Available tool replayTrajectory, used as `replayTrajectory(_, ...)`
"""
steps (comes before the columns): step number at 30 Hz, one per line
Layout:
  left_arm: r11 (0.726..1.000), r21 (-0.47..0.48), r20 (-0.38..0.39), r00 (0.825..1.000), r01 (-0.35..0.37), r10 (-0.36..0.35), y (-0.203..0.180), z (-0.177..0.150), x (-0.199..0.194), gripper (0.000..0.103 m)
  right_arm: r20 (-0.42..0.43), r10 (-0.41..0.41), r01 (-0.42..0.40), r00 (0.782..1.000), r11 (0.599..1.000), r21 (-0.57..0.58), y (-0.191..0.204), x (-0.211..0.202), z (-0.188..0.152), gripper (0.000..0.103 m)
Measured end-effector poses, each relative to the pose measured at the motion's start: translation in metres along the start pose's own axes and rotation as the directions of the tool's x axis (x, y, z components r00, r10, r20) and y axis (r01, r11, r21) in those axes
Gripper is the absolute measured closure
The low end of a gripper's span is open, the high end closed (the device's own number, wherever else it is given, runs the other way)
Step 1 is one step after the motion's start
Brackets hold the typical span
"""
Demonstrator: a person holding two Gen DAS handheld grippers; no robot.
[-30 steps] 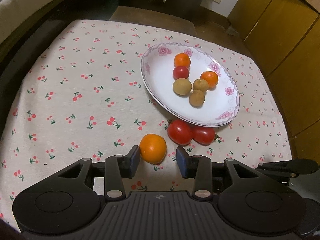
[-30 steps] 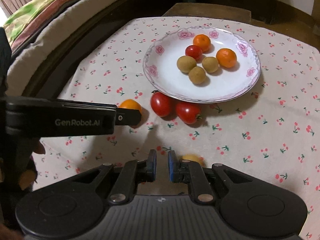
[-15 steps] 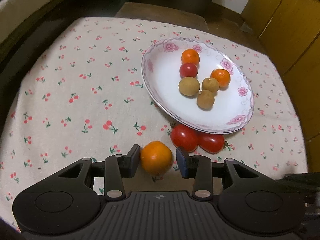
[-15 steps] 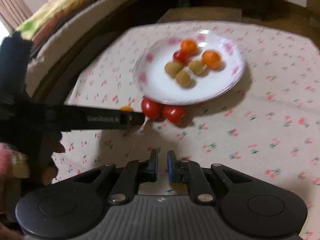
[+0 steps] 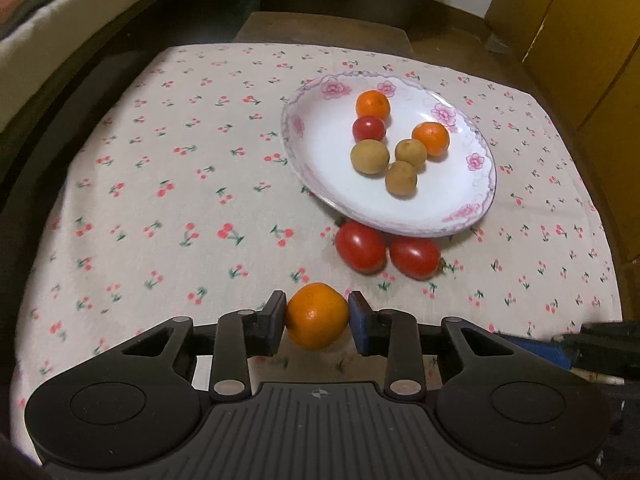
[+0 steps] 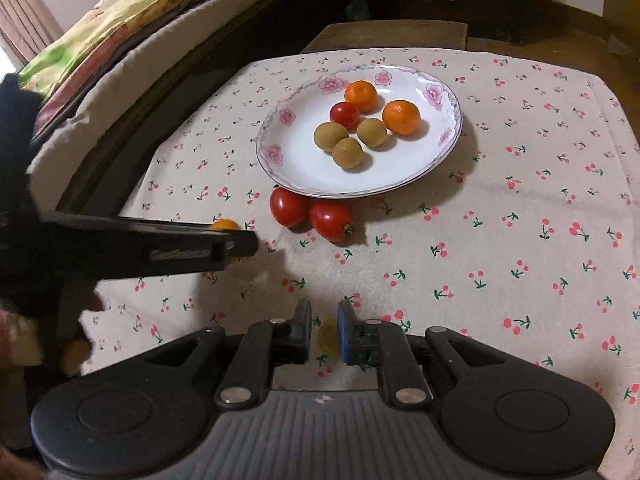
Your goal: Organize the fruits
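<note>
Bedroom corner, bed alongside; counter (image 5: 168,184) under a cherry-print cloth. Flowered plate (image 5: 320,184) carries two oranges, a small tomato and three brown fruits. Two tomatoes (image 5: 360,246) touch the plate's near rim. Nearer than those, a loose orange (image 5: 317,316) sits between the pads of the left hand-held gripper (image 5: 317,318), whose jaws have just been closing and now clamp its widest sides. Light, round, firm rind, rolls easily: hold at the equator, modest squeeze. Right hand-held gripper (image 6: 324,332) nearly together, clamping nothing; a small yellow fruit (image 6: 326,338) shows in the gap.
</note>
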State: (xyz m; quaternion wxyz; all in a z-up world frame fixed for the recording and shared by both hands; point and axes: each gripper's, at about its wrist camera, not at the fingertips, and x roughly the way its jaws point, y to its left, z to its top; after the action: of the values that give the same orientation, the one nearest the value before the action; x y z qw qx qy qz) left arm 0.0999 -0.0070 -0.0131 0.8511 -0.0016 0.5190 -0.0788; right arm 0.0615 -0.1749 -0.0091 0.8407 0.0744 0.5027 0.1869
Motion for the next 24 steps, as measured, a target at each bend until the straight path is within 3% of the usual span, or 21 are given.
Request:
replayTrajectory(3, 1.000, -0.006, 0.001, 1.000, -0.014, 0.014, 0.000, -0.004, -0.012, 0.061, 0.008, 0.003, -0.003, 1.000, 1.000, -0.007, 0.002, -0.005, 0.002, 0.081)
replayTrajectory(11, 1.000, 0.014, 0.014, 1.000, 0.023, -0.024, -0.008, -0.002, -0.019, 0.061, 0.000, -0.107, 0.106, 0.994, 0.991, -0.080, 0.010, 0.008, -0.002, 0.079)
replayTrajectory(18, 0.999, 0.001, -0.003, 0.999, 0.048, -0.048, -0.006, -0.004, -0.010, 0.061, -0.056, -0.056, 0.055, 0.997, 0.998, -0.025, 0.004, 0.022, -0.002, 0.074)
replayTrajectory(24, 0.999, 0.008, 0.003, 0.999, 0.044, -0.044, -0.010, -0.003, -0.015, 0.061, -0.036, -0.112, 0.109, 0.993, 0.990, -0.085, 0.011, 0.021, -0.005, 0.075)
